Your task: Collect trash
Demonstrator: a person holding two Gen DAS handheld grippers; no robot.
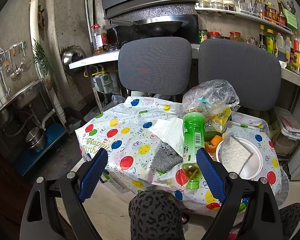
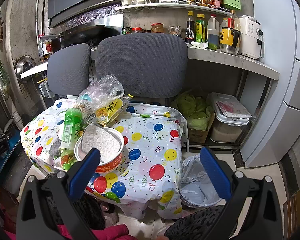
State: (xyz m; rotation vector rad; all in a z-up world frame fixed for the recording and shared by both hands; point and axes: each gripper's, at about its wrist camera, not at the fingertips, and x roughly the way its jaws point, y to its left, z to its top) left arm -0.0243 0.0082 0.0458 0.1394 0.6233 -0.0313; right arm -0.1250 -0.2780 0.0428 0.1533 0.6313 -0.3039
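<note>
A small table with a balloon-print cloth (image 1: 126, 128) (image 2: 150, 140) holds the trash. A green plastic bottle (image 1: 193, 138) (image 2: 71, 132) lies on its side. Beside it are a white tissue (image 1: 168, 132), a grey cloth (image 1: 166, 158), orange peel (image 1: 214, 142), a clear plastic bag with yellow wrappers (image 1: 212, 98) (image 2: 104, 94), and a paper bowl with a white pad in it (image 1: 240, 156) (image 2: 102, 146). My left gripper (image 1: 152, 160) is open, held above the table's near edge, the bottle by its right finger. My right gripper (image 2: 150, 160) is open over the table's right half, its left finger near the bowl.
A bin lined with a grey bag (image 2: 200, 182) stands on the floor right of the table. Two grey chairs (image 1: 156, 66) (image 2: 142, 64) stand behind the table, in front of the kitchen counter (image 2: 230, 60). The person's knees (image 1: 156, 216) are close under the table's near edge.
</note>
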